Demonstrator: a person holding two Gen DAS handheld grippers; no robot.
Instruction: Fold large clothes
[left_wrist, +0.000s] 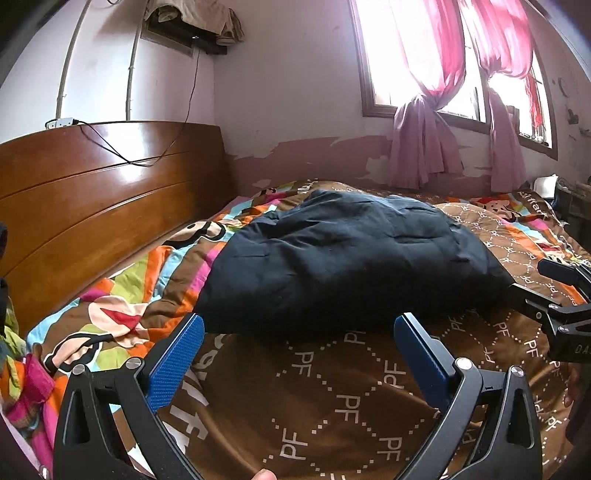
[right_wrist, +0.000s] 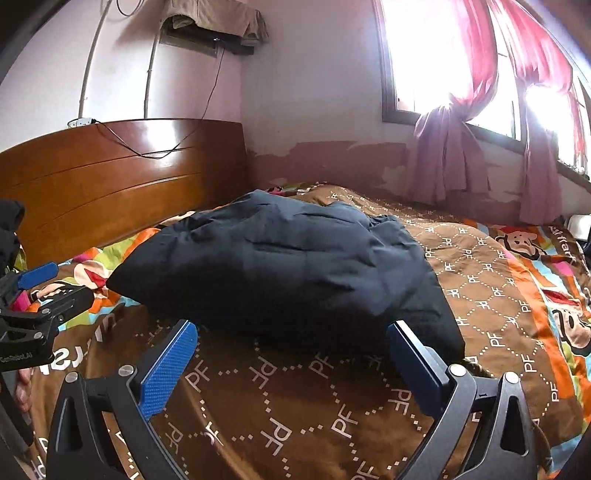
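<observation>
— Where did the dark jacket (left_wrist: 343, 258) sit against your fingers?

— Just ahead of both pairs. My left gripper (left_wrist: 299, 350) had its blue fingers (left_wrist: 177, 362) spread wide with nothing between them, the jacket's near hem just beyond the tips. The right gripper (right_wrist: 291, 354) was the same — spread wide, empty, the hem lying just past its fingers (right_wrist: 168, 369).

— Which way did it run?

— It lay as a puffy, bunched slab, its wide hem toward me and narrowing toward the far wall; I couldn't tell collar from sleeves.

— And the surroundings?

— It rested on a bed (left_wrist: 332, 413) under a brown patterned quilt with cartoon-monkey borders. A wooden headboard (left_wrist: 92, 192) stood to the left, pink curtains (left_wrist: 424, 144) hung knotted at a bright window (right_wrist: 424, 59), and paint peeled along the wall's lower band.
</observation>
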